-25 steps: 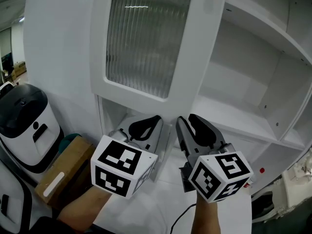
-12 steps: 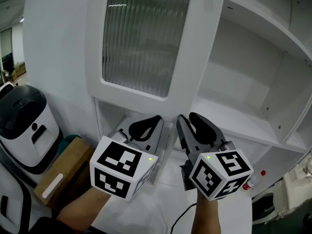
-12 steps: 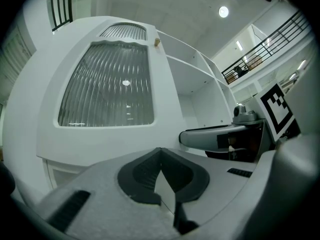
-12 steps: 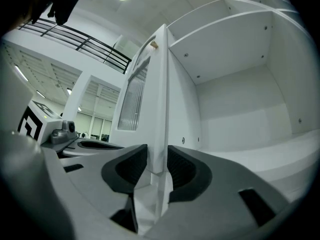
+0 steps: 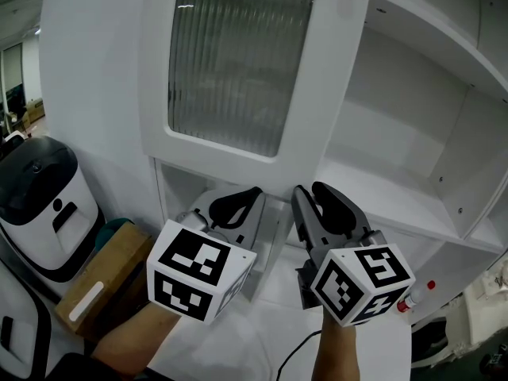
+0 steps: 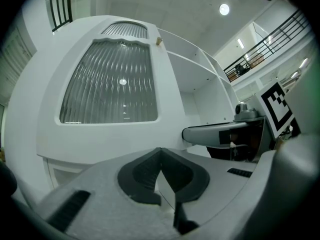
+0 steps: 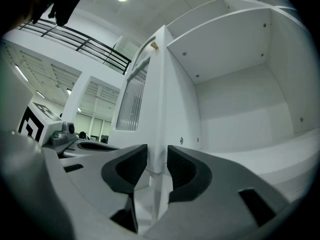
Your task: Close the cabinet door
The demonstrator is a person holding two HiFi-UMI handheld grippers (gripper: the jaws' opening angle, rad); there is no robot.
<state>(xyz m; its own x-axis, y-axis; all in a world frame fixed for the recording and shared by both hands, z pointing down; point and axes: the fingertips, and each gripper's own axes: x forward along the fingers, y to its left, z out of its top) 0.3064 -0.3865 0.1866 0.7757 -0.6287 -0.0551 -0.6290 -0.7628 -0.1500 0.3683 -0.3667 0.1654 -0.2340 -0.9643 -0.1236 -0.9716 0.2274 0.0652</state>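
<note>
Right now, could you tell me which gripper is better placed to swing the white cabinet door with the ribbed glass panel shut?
Right, probably. The right gripper has the edge of the white ribbed-glass cabinet door gripped between its jaws; the left gripper is shut on nothing, facing the door's front.

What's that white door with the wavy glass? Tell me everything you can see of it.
The cabinet door is glossy white, seemingly painted wood, framing a large ribbed, frosted glass pane with a scalloped top. A small tan knob sits near its upper free corner. It stands swung open, clear of the cabinet's white shelves. The right gripper has a jaw on each side of the door's lower edge, apparently clamped on it.
</note>
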